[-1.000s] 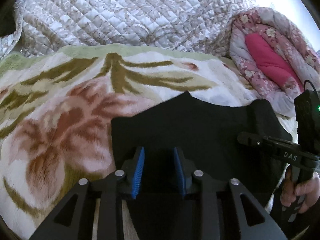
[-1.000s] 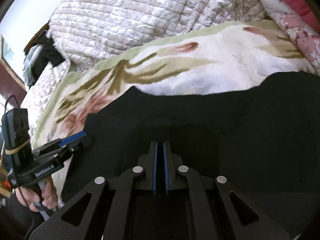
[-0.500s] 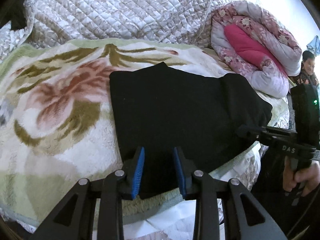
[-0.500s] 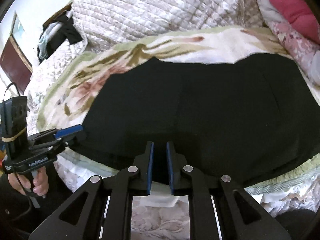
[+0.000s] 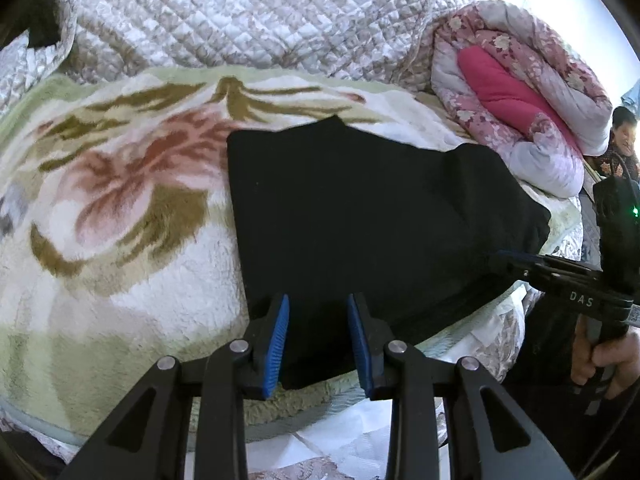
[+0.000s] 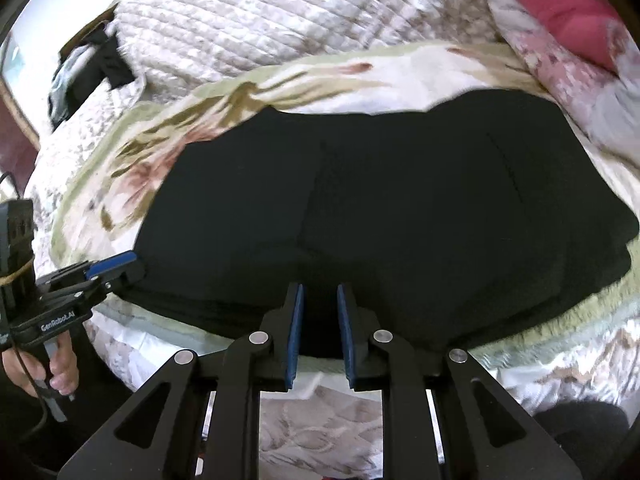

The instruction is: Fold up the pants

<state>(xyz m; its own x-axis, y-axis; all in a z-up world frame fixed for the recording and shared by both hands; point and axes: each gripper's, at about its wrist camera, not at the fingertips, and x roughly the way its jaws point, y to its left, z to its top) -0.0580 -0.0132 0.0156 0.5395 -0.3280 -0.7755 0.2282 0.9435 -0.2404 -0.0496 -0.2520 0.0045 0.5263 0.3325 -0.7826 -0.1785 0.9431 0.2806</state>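
Note:
Black pants (image 5: 360, 208) lie folded into a wide flat rectangle on a floral blanket (image 5: 120, 200); the right wrist view shows the pants (image 6: 360, 200) filling its middle. My left gripper (image 5: 318, 304) hovers over the pants' near left corner, open, blue pads well apart and gripping nothing. My right gripper (image 6: 318, 292) hangs over the near edge of the pants with its jaws a little apart and no cloth pinched. Each gripper also shows from the side in the other's view: the right gripper (image 5: 508, 260) and the left gripper (image 6: 116, 264).
A quilted cover (image 5: 240, 20) is piled behind the blanket. A rolled pink floral quilt (image 5: 512, 88) lies at the back right. Dark clothes (image 6: 92, 72) sit at the far left. A person (image 5: 624, 136) is at the right edge. The bed's front edge (image 6: 320, 420) runs below the grippers.
Both grippers drew back from over the pants to the bed's near edge, so the whole folded rectangle now shows. The right jaws went from shut to slightly apart.

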